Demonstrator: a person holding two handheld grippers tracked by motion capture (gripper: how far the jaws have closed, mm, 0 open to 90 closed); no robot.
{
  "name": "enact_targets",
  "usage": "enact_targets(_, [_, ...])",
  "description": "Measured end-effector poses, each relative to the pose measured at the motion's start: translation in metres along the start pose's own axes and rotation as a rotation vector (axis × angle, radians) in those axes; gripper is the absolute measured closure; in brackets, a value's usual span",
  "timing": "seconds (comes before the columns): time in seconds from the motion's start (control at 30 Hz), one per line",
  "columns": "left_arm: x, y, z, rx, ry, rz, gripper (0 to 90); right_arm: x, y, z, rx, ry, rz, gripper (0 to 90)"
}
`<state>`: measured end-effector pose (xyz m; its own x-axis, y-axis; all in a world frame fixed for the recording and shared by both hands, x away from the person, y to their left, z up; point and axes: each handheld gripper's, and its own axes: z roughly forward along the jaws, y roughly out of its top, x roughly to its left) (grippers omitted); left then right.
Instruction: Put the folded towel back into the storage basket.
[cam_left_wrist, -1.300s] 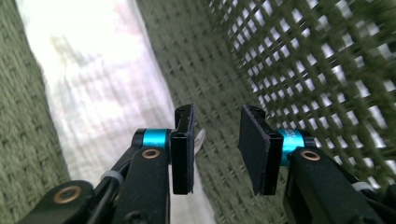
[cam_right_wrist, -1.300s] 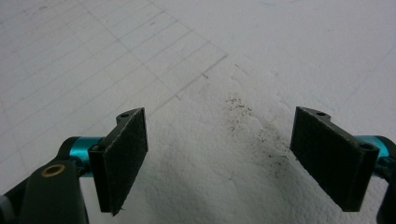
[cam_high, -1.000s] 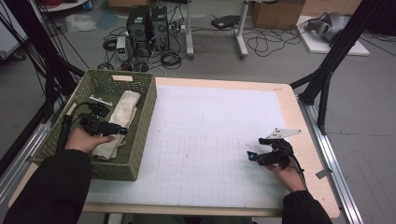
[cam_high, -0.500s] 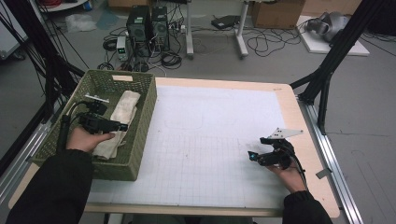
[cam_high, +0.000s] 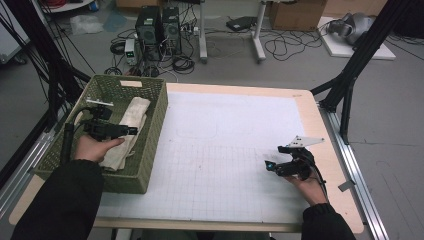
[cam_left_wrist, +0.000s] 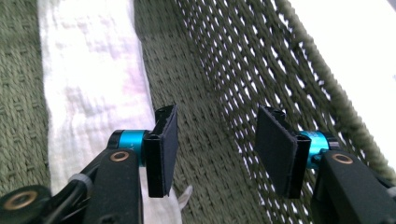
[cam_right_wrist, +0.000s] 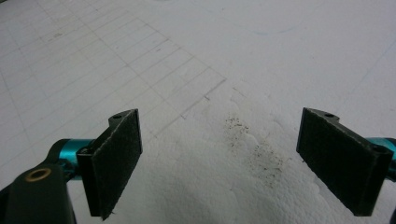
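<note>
The folded white cloth (cam_high: 126, 131) is seen laid in the green woven basket (cam_high: 150, 145) at frame left. The left gripper (cam_left_wrist: 212, 144) has just been opening, nothing between its fingers (release seemingly done); the right gripper (cam_right_wrist: 240, 158), lower right, gapes empty.

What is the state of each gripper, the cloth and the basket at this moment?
left gripper: open, jaws have just been opening, nothing between them
right gripper: open, empty, over the white mat
white cloth: lying folded in the basket
green basket: upright on the table

Black grippers (cam_high: 131, 131) w/ teal collars, brass screws; dark sleeves (cam_high: 65, 200).
</note>
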<state>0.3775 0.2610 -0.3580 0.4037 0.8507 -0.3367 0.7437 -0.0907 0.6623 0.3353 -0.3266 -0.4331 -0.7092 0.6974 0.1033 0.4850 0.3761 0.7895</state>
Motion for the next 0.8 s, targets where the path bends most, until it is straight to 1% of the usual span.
enact_targets(0.07, [0.0000,0.0004,0.0001,-0.013,-0.005,-0.009,48.7,0.0003,0.0002,-0.0001,0.000,0.000,-0.004,13.4])
enact_targets(0.13, [0.0008,0.0008,-0.0002,-0.030,-0.023,-0.026,48.3,0.0005,0.0002,-0.0002,0.002,0.001,-0.003,13.3])
enact_targets(0.17, [0.0007,0.0012,-0.0004,-0.043,-0.024,-0.035,48.2,0.0005,0.0001,-0.0004,-0.001,0.002,-0.002,13.3])
enact_targets(0.33, [0.0025,0.0037,-0.0035,-0.105,-0.067,-0.088,47.4,0.0013,0.0003,-0.0024,-0.006,0.003,-0.003,13.2])
enact_targets(0.43, [0.0036,0.0044,-0.0042,-0.124,-0.085,-0.116,46.1,0.0014,0.0004,-0.0037,-0.009,0.005,-0.002,13.1])
enact_targets(0.5, [0.0040,0.0048,-0.0043,-0.136,-0.112,-0.140,45.0,0.0015,0.0004,-0.0043,-0.013,0.006,-0.001,13.1])
enact_targets(0.53, [0.0041,0.0051,-0.0043,-0.150,-0.141,-0.157,44.3,0.0015,0.0004,-0.0044,-0.014,0.006,0.000,13.1])
enact_targets(0.67, [0.0051,0.0068,-0.0068,-0.194,-0.203,-0.194,42.9,0.0018,0.0005,-0.0038,-0.013,0.009,-0.003,13.1])
enact_targets(0.73, [0.0057,0.0071,-0.0076,-0.209,-0.218,-0.207,42.6,0.0014,0.0005,-0.0041,-0.013,0.008,-0.004,13.1])
enact_targets(0.8, [0.0059,0.0073,-0.0077,-0.211,-0.227,-0.212,41.9,0.0005,0.0004,-0.0044,-0.019,0.005,-0.005,13.1])
